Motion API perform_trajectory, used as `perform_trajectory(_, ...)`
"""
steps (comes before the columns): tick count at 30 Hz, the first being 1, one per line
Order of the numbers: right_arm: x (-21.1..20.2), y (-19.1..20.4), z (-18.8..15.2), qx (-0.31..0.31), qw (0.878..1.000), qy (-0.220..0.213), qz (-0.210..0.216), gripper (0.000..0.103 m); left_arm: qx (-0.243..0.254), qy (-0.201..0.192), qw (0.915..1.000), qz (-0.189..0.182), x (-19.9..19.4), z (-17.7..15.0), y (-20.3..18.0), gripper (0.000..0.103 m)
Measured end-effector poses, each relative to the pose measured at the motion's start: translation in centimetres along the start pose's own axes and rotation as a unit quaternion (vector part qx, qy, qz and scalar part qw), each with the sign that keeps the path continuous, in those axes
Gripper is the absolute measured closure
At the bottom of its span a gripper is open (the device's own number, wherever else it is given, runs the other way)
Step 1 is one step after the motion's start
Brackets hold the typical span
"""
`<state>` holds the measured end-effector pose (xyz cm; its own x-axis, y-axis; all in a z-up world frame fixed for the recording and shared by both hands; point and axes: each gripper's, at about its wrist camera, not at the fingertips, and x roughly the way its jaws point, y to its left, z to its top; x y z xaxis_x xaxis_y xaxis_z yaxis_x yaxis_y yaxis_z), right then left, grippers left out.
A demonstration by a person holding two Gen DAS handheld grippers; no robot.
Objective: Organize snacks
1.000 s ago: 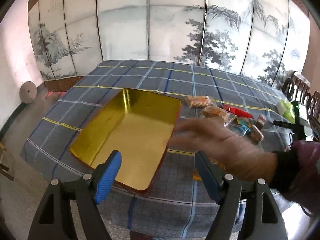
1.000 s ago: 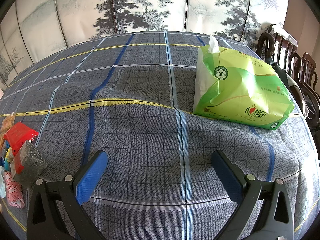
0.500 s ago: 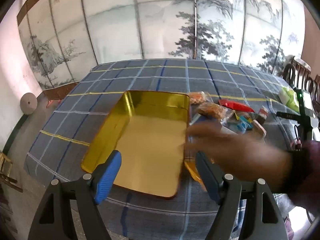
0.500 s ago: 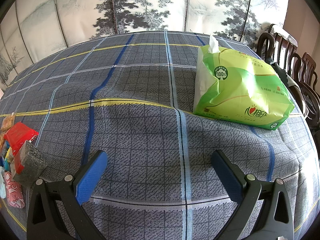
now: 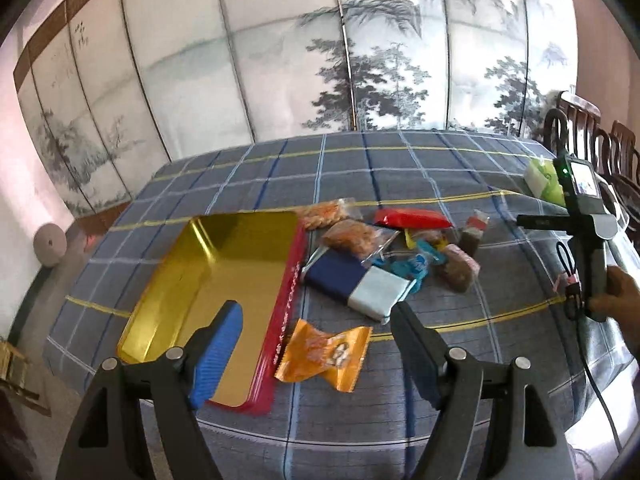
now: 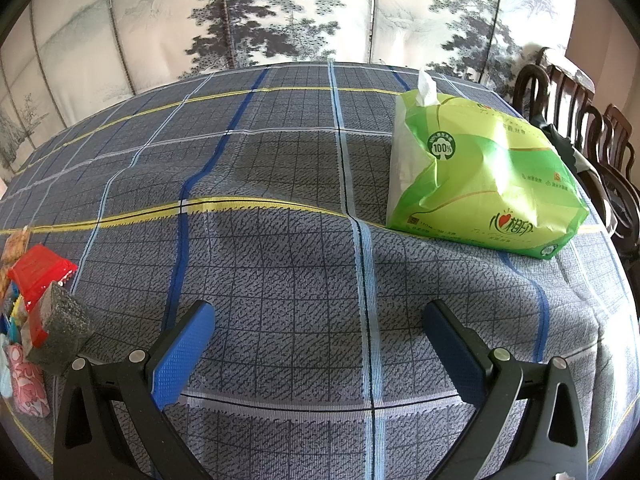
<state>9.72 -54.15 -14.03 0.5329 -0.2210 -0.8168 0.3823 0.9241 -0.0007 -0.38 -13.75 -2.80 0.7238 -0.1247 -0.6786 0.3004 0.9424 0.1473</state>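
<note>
A gold tin tray point(image 5: 224, 280) with a red rim lies empty on the plaid tablecloth. Right of it is a pile of snacks: an orange packet point(image 5: 324, 354), a blue-and-white pack point(image 5: 354, 280), a red packet point(image 5: 412, 218), clear bags of fried snacks point(image 5: 352, 236) and several small wrapped sweets point(image 5: 456, 264). My left gripper point(image 5: 316, 318) is open and empty, above the tray's near right rim and the orange packet. My right gripper point(image 6: 318, 320) is open and empty over bare cloth; the red packet point(image 6: 38, 274) and a dark snack block point(image 6: 60, 328) show at its far left.
A green tissue pack point(image 6: 484, 184) sits on the table at the right, also in the left wrist view point(image 5: 544, 182). A hand holds the right gripper's handle point(image 5: 588, 240) at the table's right side. Dark wooden chairs point(image 6: 580, 120) stand beyond. A painted folding screen point(image 5: 320, 60) backs the table.
The bare hand that reached across the snacks has pulled back and now holds the right gripper's handle. The left wrist view has shifted right; the orange packet now shows. The right gripper has not moved.
</note>
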Motion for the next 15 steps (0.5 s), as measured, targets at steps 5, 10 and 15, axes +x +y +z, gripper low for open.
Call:
perform_trajectory(5, 0.0, 0.3, -0.2, 0.011, 1.0, 0.01, -0.007, 0.0, 0.004, -0.005, 0.9999, 0.009, -0.7, -0.1, -0.7, 0.025)
perform_trajectory(10, -2.4, 2.2, -1.1, -0.046, 0.996, 0.012, 0.076, 0.001, 0.01, 0.0, 0.9999, 0.006, -0.5, -0.4, -1.6, 0.025)
perform_trajectory(15, -14.0, 4.3, -5.7, -0.042, 0.974, -0.185, 0.12, 0.0, 0.005, 0.011, 0.9999, -0.01, 0.2, -0.8, -1.9, 0.025)
